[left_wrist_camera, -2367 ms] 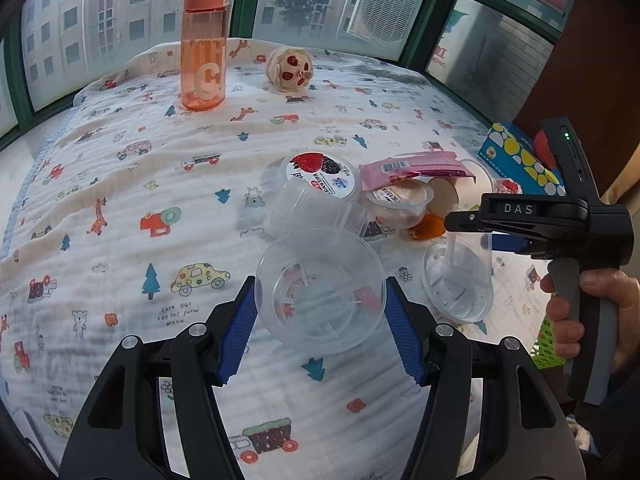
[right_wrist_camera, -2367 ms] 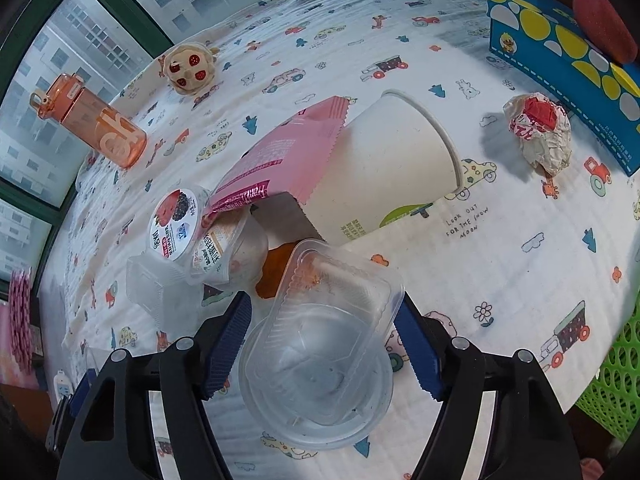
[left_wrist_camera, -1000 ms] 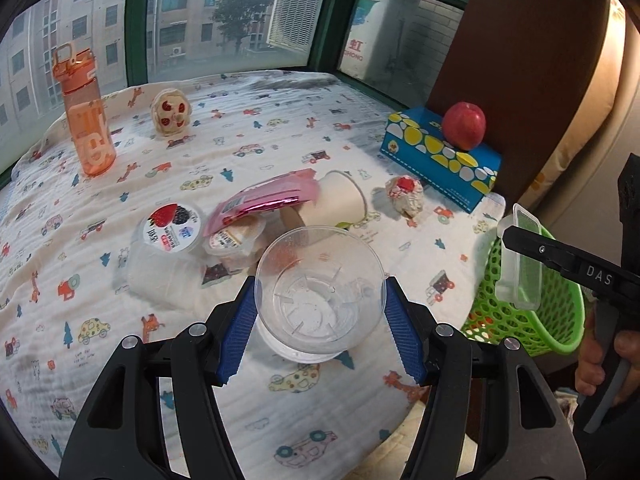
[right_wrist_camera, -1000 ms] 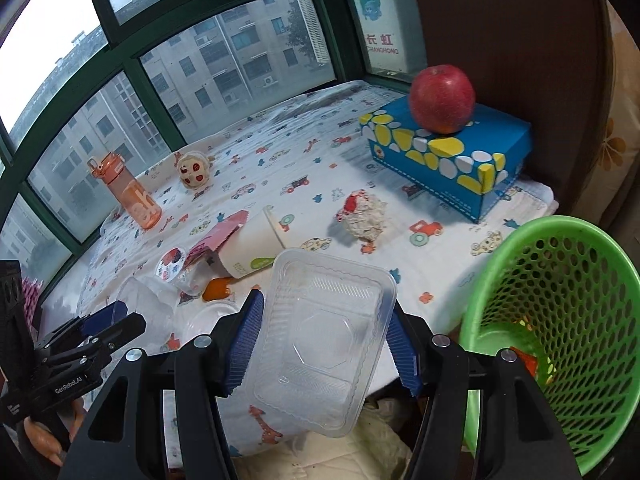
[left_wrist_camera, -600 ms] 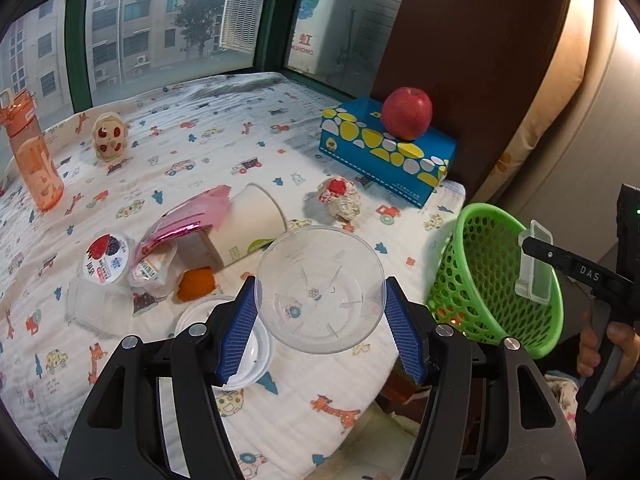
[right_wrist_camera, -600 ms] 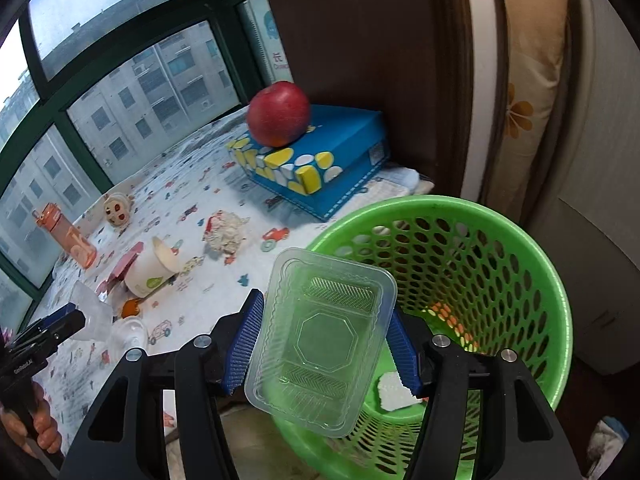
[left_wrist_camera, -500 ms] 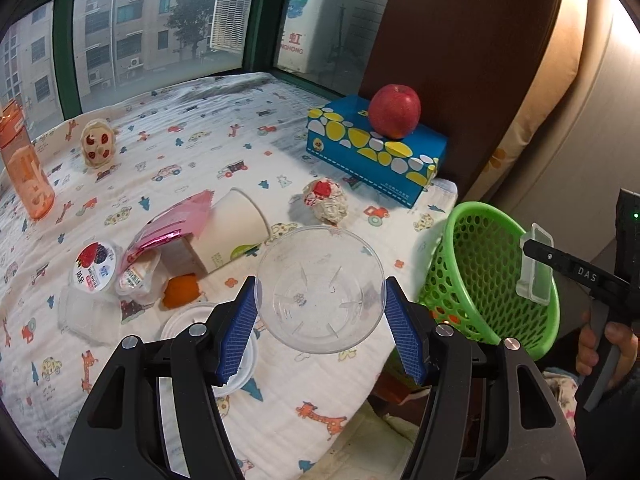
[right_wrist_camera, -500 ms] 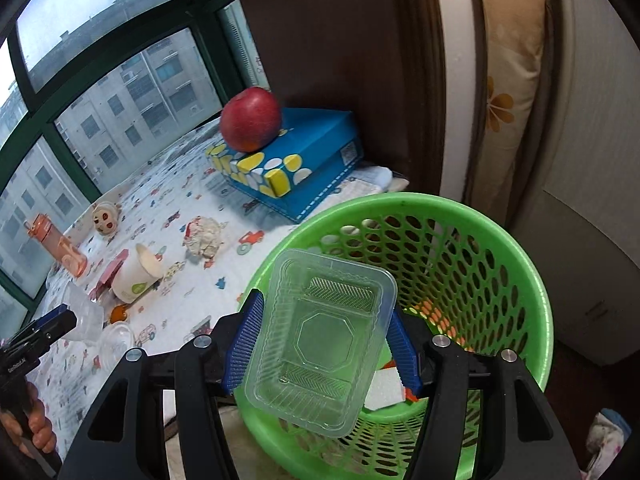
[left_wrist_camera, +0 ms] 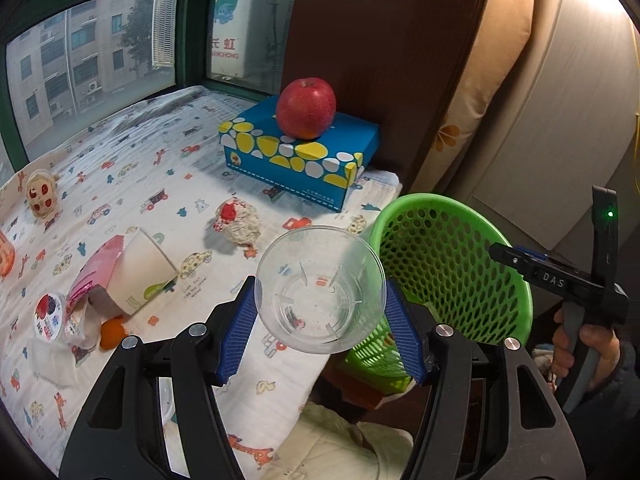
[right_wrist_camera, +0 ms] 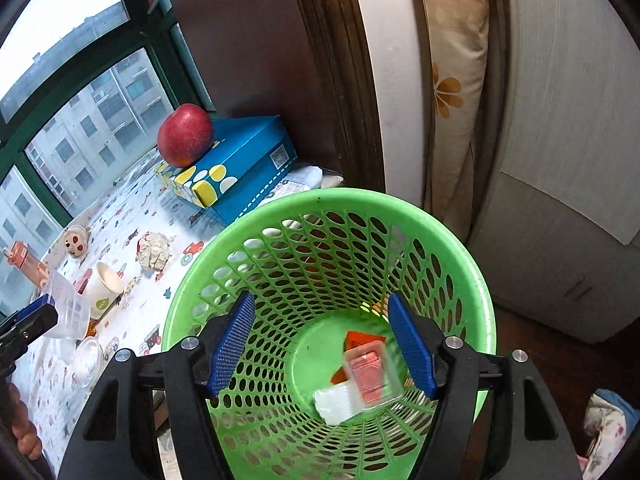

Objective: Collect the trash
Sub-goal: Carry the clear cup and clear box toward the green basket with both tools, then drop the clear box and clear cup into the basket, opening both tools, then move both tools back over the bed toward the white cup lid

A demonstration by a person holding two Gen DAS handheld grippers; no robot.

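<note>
Left gripper (left_wrist_camera: 320, 312) pinching clear plastic cup (left_wrist_camera: 320, 290), right gripper (right_wrist_camera: 322, 344) opening, empty, above green basket (right_wrist_camera: 256, 220) holding clear tray (right_wrist_camera: 374, 376)

Left gripper (left_wrist_camera: 320, 334) and right gripper (right_wrist_camera: 322, 342) built of black plastic arms, blue ribbed pads (left_wrist_camera: 236, 336), silver screws, white "DAS" lettering and a green light carried on the right gripper's body.

Left wrist view: looks forward and downward along the left tool (left_wrist_camera: 320, 334), across the patterned worktop (left_wrist_camera: 132, 184) toward the window. Right wrist view: looks steeply down along the right tool (right_wrist_camera: 320, 346), close above the green basket (right_wrist_camera: 464, 256). Both views share the basket (left_wrist_camera: 452, 248), the blue box (left_wrist_camera: 304, 160) and the apple (right_wrist_camera: 185, 134).
</note>
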